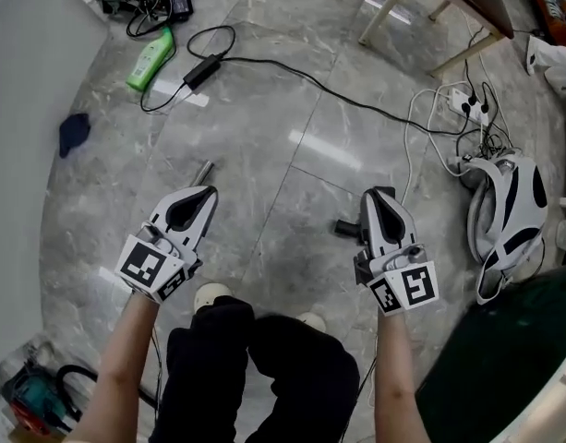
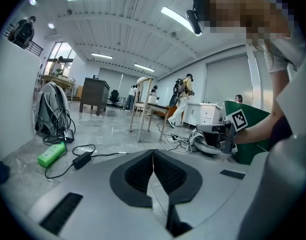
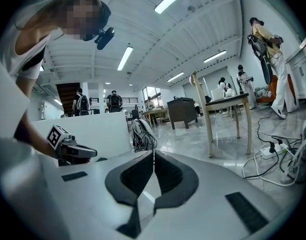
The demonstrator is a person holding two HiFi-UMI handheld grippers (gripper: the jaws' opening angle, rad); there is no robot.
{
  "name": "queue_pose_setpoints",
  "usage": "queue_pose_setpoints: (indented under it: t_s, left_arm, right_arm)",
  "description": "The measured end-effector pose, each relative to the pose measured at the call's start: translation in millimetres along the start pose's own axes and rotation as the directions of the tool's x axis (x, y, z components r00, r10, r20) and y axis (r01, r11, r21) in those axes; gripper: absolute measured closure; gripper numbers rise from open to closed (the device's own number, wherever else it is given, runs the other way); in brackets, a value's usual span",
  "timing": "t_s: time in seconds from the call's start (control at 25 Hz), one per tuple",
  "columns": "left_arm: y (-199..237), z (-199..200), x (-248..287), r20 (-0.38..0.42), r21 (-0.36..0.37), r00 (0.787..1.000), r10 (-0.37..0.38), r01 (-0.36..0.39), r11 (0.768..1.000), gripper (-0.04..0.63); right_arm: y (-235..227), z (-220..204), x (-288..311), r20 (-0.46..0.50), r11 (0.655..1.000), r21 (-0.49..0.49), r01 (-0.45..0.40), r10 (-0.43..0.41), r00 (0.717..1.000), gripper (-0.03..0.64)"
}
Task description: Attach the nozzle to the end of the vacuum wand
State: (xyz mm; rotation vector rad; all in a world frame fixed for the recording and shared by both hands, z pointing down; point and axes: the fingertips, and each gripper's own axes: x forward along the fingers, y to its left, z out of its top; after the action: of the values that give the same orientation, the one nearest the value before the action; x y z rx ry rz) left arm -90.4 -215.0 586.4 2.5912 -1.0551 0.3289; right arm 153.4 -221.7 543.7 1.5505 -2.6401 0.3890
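- Grey metal tube end [image 1: 202, 172] pokes out on the marble floor [image 1: 292, 100] just ahead of your left tool [image 1: 207, 195]. I read it as the vacuum wand, but the rest is hidden behind the tool, so I'm not certain.
- A dark stubby piece [image 1: 344, 228] lies on the floor just beside your right tool [image 1: 379, 195], on its inner side. It's probably the nozzle, but too small to confirm.
- Left tool: jaws fully together, pads meeting, nothing between them.
- Right tool: same, closed and empty.
- Each tool sits over one part. That fits a two-handed pick, left for the wand and right for the nozzle.
- Both tools point nearly level, only slightly down. You'll likely need to tip them further toward the floor and open the jaws before either pick.
- The vacuum body [image 1: 509, 206] is well off your right tool's outer side, among white cables [image 1: 430, 109] and apart from both parts.
- Nothing is joined yet, so my call is that you're at the very start.
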Motion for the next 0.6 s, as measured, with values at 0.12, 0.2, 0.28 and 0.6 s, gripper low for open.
queue_pose_setpoints:
  t_s: [0.12, 0.2, 0.28, 0.6]
  left_arm:
    - [8.6, -38.6, 25.1, -0.001, 0.009, 1.000, -0.016, 0.016, 1.000, 0.584]
    - [14.1, -63.0, 39.6, -0.011, 0.027, 1.000, -0.023, 0.023, 0.999, 0.584]
    - [19.8, -81.8, 50.6, -0.012, 0.046, 1.000, -0.020, 0.020, 0.999, 0.584]
    - [24.1, -122.1, 63.4, 0.046, 0.011, 0.999, -0.016, 0.016, 1.000, 0.584]
  right_arm:
    - [-10.4, -37.8, 8.3, 0.004, 0.998, -0.029, -0.046, 0.046, 0.999, 0.600]
    - [-16.3, -64.6, 15.2, -0.013, 0.995, -0.060, -0.077, 0.076, 0.997, 0.600]
    - [-20.0, -88.7, 21.1, -0.031, 0.990, -0.104, -0.097, 0.095, 0.995, 0.598]
    - [-7.3, -133.0, 25.3, -0.032, 0.973, -0.152, -0.171, 0.168, 0.985, 0.598]
